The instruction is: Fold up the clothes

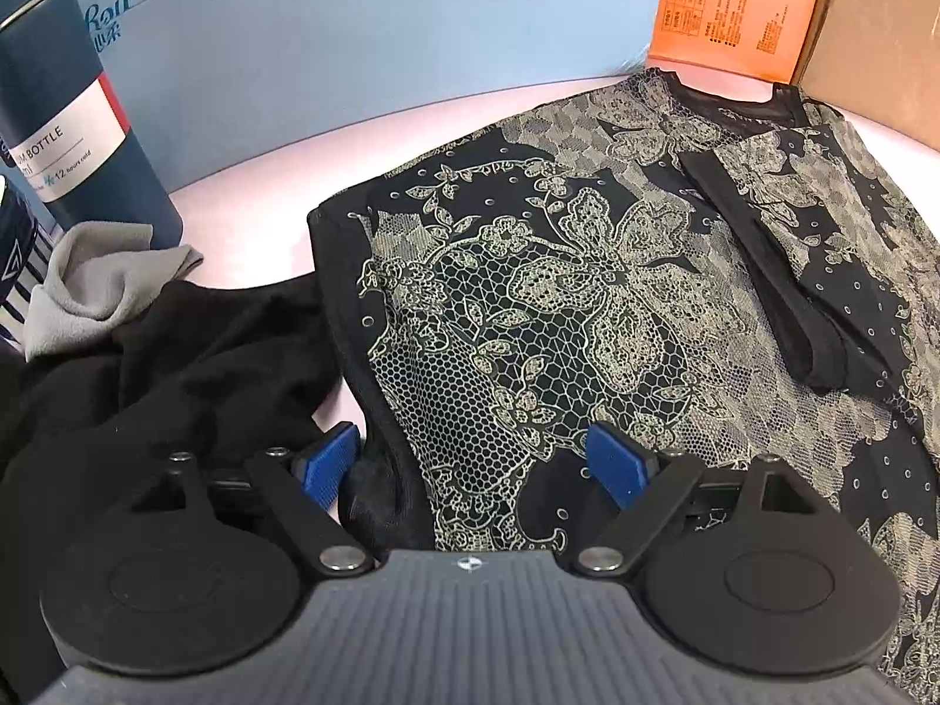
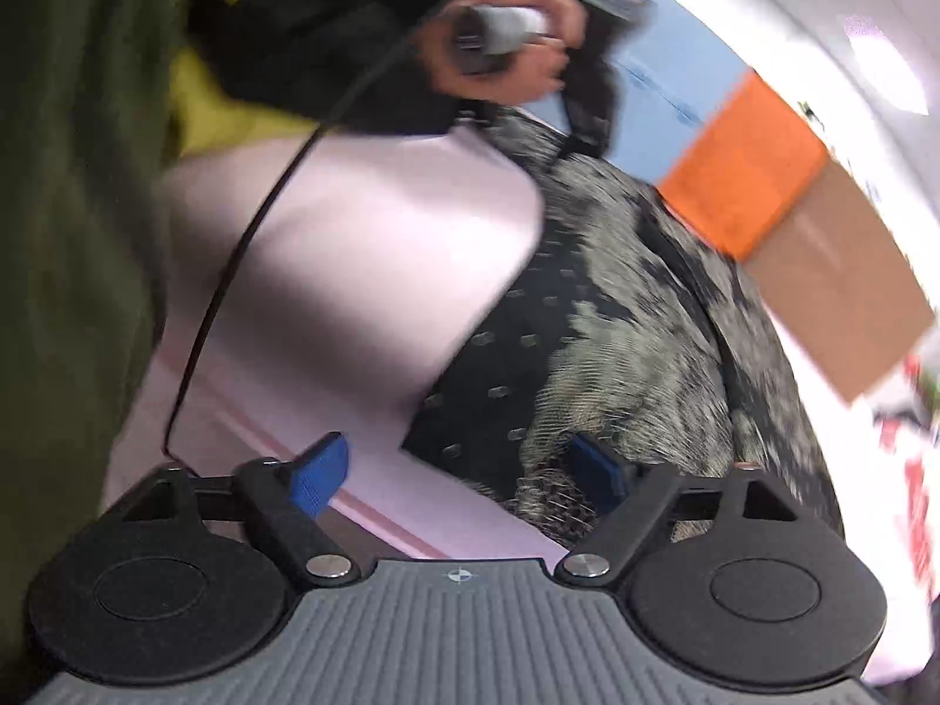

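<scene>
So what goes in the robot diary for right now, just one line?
task: fold clothes | left gripper: open over lace-print top | right gripper: open at its edge | black garment: unfolded

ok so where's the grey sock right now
In the left wrist view, the grey sock lies at the far left on the black garment, just in front of the dark blue bottle.

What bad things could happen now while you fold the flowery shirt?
The left gripper is open right at the hem of the lace-print top, beside a plain black garment; closing might pinch both together. The sleeve already lies folded over the top and could slide off if the hem is pulled. The right gripper looks open at the top's edge, but that view is blurred from motion, so its grab may miss.
</scene>
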The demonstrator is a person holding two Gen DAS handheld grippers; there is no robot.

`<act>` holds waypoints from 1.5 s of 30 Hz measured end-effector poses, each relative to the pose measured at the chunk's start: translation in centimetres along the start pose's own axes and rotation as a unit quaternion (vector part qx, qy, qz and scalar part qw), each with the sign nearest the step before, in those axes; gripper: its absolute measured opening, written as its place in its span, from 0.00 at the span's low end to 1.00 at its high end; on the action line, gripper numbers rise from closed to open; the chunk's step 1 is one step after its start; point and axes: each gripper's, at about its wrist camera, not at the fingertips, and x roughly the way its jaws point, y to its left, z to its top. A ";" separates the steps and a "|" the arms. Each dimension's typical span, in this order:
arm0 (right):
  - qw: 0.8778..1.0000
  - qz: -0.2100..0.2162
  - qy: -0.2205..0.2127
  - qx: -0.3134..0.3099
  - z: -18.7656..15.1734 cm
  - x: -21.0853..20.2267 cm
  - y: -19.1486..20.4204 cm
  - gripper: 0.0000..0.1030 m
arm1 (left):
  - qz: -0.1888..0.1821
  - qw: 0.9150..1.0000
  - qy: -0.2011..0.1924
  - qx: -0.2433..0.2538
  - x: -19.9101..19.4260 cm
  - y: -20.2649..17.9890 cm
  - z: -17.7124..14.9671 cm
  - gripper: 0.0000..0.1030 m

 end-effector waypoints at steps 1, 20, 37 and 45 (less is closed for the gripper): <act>1.000 -0.008 -0.005 -0.002 -0.1 0.0 0.2 0.56 | -0.002 1.000 -0.001 0.001 0.0 0.1 0.0 0.79; 0.907 0.109 -0.043 0.404 -0.4 -1.5 -13.2 0.03 | -0.024 0.997 -0.065 -0.033 -2.8 -2.9 3.1 0.05; 0.831 0.138 -0.002 0.539 -12.9 -0.9 -27.7 0.06 | -0.001 0.928 -0.126 0.350 -2.0 -38.5 4.6 0.40; 0.837 0.197 0.008 0.511 -14.6 -0.2 -33.5 0.36 | 0.053 0.928 -0.194 0.314 -4.4 -31.3 2.5 0.78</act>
